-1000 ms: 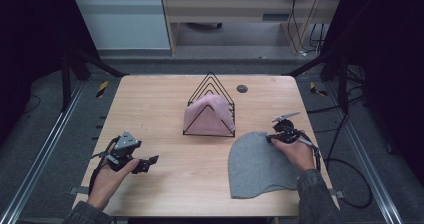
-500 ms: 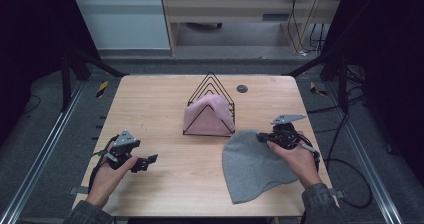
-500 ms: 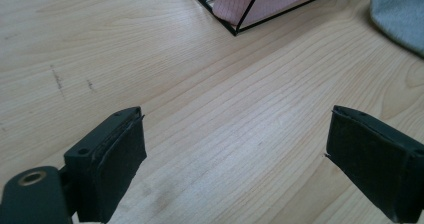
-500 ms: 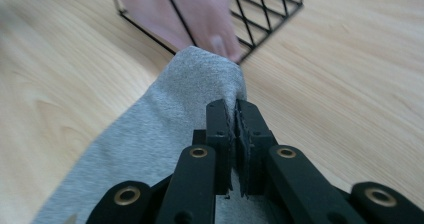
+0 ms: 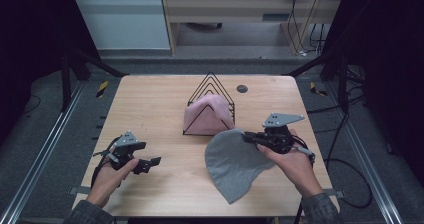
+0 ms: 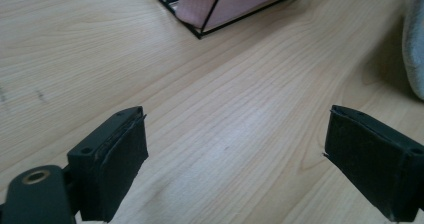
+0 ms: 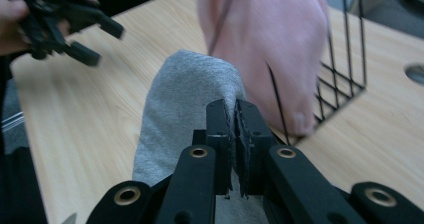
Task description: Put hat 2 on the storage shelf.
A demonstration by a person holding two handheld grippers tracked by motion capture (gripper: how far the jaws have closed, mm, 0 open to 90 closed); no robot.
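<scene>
Grey cloth point(image 5: 235, 164) hangs from the right gripper point(image 5: 248, 136), whose jaws are pinched tight on its upper edge; in the right gripper view the fabric point(image 7: 185, 104) bunches up just past the closed pads. Most of the cloth lies draped on the table point(image 5: 150, 99), its top corner raised beside the wire rack point(image 5: 210, 104). A pink cloth point(image 5: 207, 115) already sits folded over inside that rack, so I would judge the work in hand to be lifting the grey one to put it in the rack as well, with the lift begun and the placing not yet done.

The left gripper point(image 5: 150, 162) rests near the table's left front, well apart from the cloth, jaws spread wide and holding nothing; in its own view bare wood lies between the pads point(image 6: 115, 169).

Next, I reckon, the right hand needs to carry the cloth higher so the trailing part clears the table, then bring it over the rack's wires and lower it into a free slot beside the pink one. The loose tail could snag on the wire frame or drag the rack, so the left gripper may need to steady one or the other.
</scene>
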